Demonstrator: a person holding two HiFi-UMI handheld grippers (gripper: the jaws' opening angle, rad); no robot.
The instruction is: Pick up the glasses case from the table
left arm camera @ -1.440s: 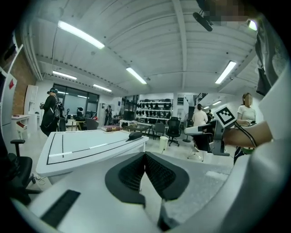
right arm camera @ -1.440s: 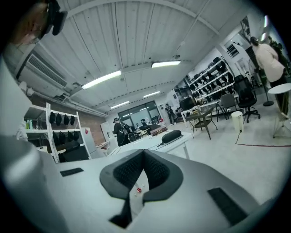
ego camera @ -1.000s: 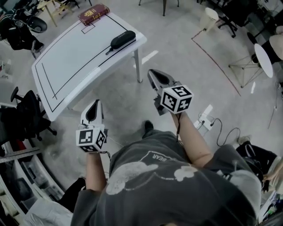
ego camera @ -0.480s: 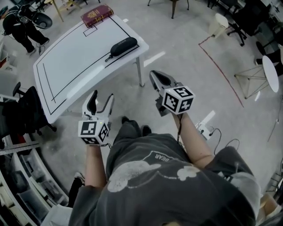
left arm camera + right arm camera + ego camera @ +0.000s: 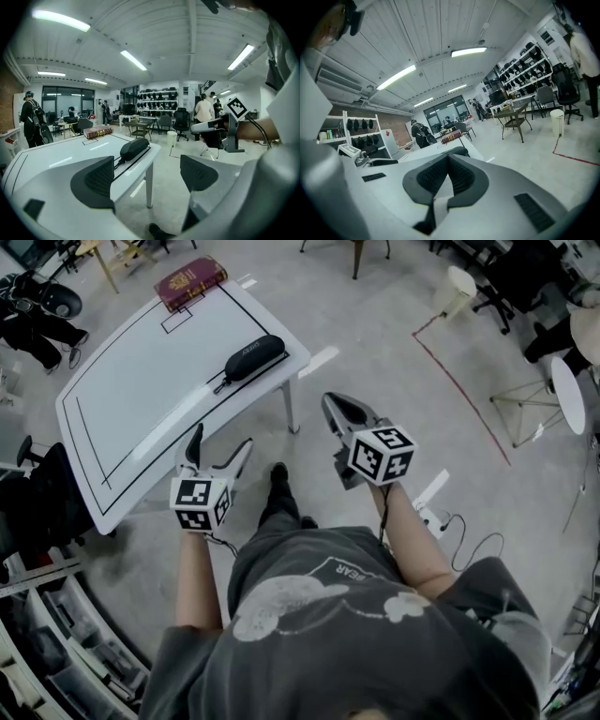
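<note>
My left hand-held gripper hangs near the edge of the desk, its jaws opening wide with nothing between them. My right hand-held gripper has its jaws together, empty. The black glasses case lies at the desk's corner, apart from both.

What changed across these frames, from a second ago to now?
The left gripper, shut before, is opening its jaws wide with nothing between them, and it has come closer to the table. The right gripper stays shut and empty. The glasses case and book lie untouched.
</note>
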